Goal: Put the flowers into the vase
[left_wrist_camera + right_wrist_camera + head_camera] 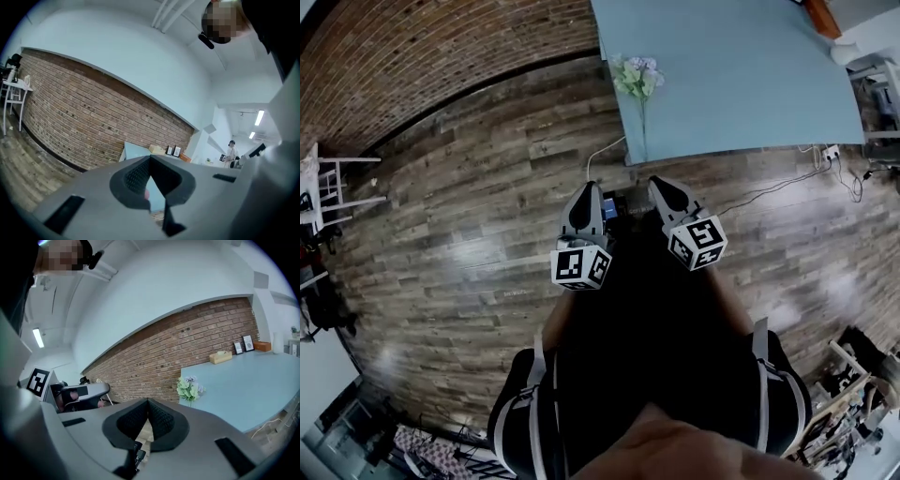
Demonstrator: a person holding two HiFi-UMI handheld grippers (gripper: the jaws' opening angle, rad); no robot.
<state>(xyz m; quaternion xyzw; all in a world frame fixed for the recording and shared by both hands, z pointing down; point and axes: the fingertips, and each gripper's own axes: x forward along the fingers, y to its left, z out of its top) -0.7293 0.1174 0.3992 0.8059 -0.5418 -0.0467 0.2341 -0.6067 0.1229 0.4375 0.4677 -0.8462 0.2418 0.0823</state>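
Observation:
A small bunch of pale green and lilac flowers stands on a thin stem near the left front corner of the light blue table; the right gripper view shows the flowers ahead and to the right. I cannot make out a vase. Both grippers hang over the wooden floor, short of the table edge. My left gripper has its jaws met at the tips with nothing between them. My right gripper is also shut and empty.
A white cable lies on the floor by the table corner, and more cables at the right. A white stool stands by the brick wall at the left. A tissue box and picture frames sit at the table's far end.

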